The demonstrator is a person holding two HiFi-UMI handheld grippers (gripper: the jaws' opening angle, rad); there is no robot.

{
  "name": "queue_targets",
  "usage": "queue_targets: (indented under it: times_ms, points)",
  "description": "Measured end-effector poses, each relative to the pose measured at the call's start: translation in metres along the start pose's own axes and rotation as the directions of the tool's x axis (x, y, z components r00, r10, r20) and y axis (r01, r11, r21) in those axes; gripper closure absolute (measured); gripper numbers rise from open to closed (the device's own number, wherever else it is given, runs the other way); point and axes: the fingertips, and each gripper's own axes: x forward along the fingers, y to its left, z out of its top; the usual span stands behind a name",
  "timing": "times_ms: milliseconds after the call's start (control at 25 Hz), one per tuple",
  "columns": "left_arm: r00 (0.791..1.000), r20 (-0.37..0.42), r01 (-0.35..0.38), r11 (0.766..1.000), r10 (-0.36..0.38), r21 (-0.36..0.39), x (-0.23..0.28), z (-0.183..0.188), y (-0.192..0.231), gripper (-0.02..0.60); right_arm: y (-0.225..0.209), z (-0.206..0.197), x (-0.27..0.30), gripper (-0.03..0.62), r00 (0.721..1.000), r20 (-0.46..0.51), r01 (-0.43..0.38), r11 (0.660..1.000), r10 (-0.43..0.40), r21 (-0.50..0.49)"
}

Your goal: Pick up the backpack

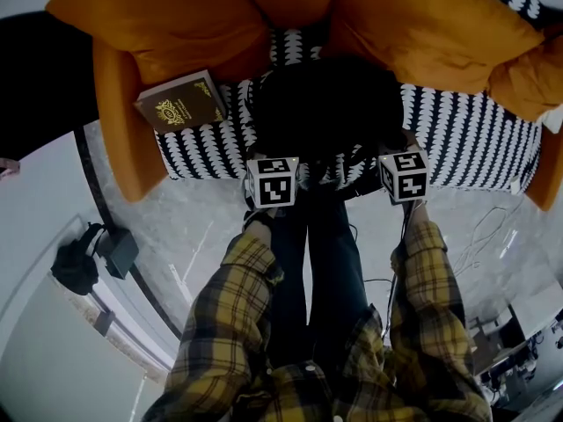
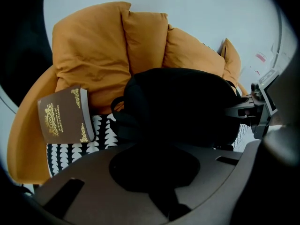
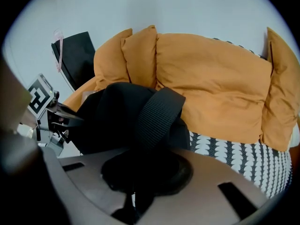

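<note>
A black backpack (image 1: 321, 104) sits on the patterned seat of an orange sofa, leaning against the back cushions. My left gripper (image 1: 273, 181) is at its near left edge and my right gripper (image 1: 403, 174) at its near right edge, both pointing steeply down. In the left gripper view the jaws (image 2: 159, 172) are closed with black backpack (image 2: 178, 107) fabric pinched between them. In the right gripper view the jaws (image 3: 140, 172) are closed on a wide woven strap (image 3: 157, 111) of the backpack (image 3: 112, 121).
A brown book with gold print (image 1: 182, 102) lies on the seat left of the backpack. Orange cushions (image 1: 422, 25) stand behind it. The seat cover (image 1: 475, 139) is black and white. On the floor lie a black pouch (image 1: 88, 253) at the left and cables (image 1: 493, 227) at the right.
</note>
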Motion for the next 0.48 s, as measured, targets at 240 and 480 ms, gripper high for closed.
queue_targets:
  times_ms: [240,480]
  points:
    - [0.999,0.035,-0.009,1.000,0.009,-0.013,-0.013,0.012,0.002,0.543,0.003,0.013,-0.009,0.546,0.999,0.035,-0.009,1.000,0.009,0.006]
    - [0.997,0.075,-0.021,1.000,0.022,-0.012,-0.029,0.031,0.007,0.546,0.008,0.030,-0.021,0.548,0.997,0.071,-0.009,1.000,0.008,0.010]
